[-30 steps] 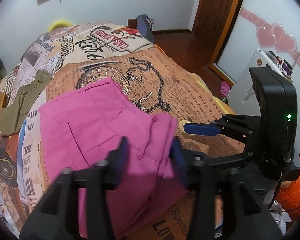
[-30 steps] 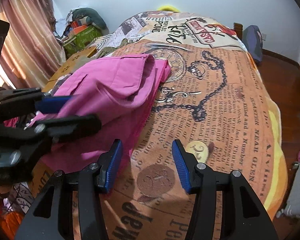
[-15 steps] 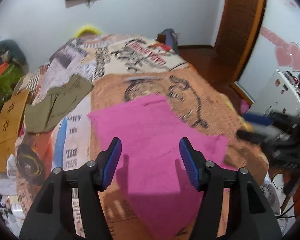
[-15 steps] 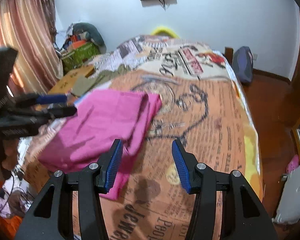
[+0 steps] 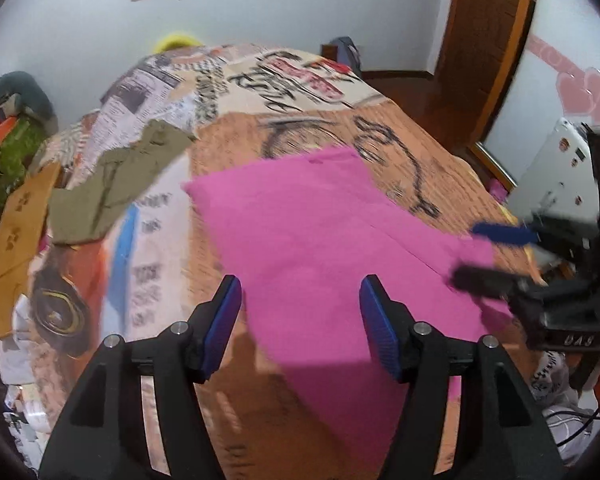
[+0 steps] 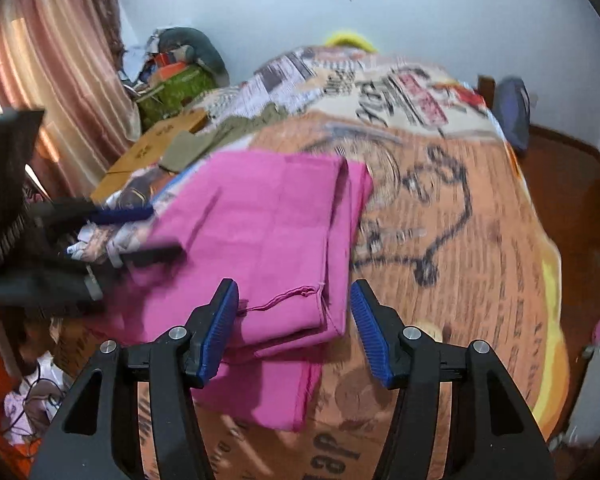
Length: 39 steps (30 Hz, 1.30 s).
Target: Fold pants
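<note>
Folded bright pink cloth pants [image 6: 260, 240] lie on the newspaper-print orange bedspread [image 6: 480, 240]. Left gripper [image 5: 300, 320] and right gripper [image 6: 294, 320] hover above, jaws apart, empty. Risk: the upper layer sits askew and may slide open if a finger snags it.

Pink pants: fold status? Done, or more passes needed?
Done: pink pants lie folded in layers on the bedspread. In hand: nothing; left gripper and right gripper are both open above them. Left: a lower layer sticks out at the near edge, perhaps needing tidying.
</note>
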Motion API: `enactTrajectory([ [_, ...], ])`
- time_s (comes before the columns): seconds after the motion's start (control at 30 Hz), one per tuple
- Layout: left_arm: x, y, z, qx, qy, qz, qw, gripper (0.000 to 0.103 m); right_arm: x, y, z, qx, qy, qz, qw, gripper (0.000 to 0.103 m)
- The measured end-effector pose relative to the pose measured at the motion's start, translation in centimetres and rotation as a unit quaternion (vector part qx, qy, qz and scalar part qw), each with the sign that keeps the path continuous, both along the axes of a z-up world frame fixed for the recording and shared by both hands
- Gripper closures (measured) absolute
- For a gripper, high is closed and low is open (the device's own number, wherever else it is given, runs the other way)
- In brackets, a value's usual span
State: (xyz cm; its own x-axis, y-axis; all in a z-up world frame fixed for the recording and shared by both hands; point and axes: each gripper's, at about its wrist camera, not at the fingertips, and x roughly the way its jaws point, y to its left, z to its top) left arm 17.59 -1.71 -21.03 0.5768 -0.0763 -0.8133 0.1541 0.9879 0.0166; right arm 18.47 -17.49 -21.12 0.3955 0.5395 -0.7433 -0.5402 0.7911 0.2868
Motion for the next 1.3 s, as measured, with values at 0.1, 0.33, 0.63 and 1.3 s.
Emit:
enactTrajectory([
  [0.1,1.3,2.0,0.7,-0.001,-0.003,0.013,0.9999,0.041,-0.1,-1.3,-0.5,0.015,0.016,-0.013,1.000,0.048],
  [0.33,6.6,6.1,0.4,-0.011,0.012,0.033,0.9993,0.041,-0.2,-1.8,-0.9,0.007,0.012,-0.021,1.000,0.048],
  [0.63,12.5,7.4,-3.7,-0.051,0.070,0.023,0.9960,0.041,0.7,-1.9,-1.6,0.000,0.017,-0.022,1.000,0.048],
  [1.3,9.4,9.2,-4.9,-0.001,0.054,0.052,0.9972,0.098,4.8,-2.4,-1.3,-0.031,-0.006,-0.061,0.998,0.046],
])
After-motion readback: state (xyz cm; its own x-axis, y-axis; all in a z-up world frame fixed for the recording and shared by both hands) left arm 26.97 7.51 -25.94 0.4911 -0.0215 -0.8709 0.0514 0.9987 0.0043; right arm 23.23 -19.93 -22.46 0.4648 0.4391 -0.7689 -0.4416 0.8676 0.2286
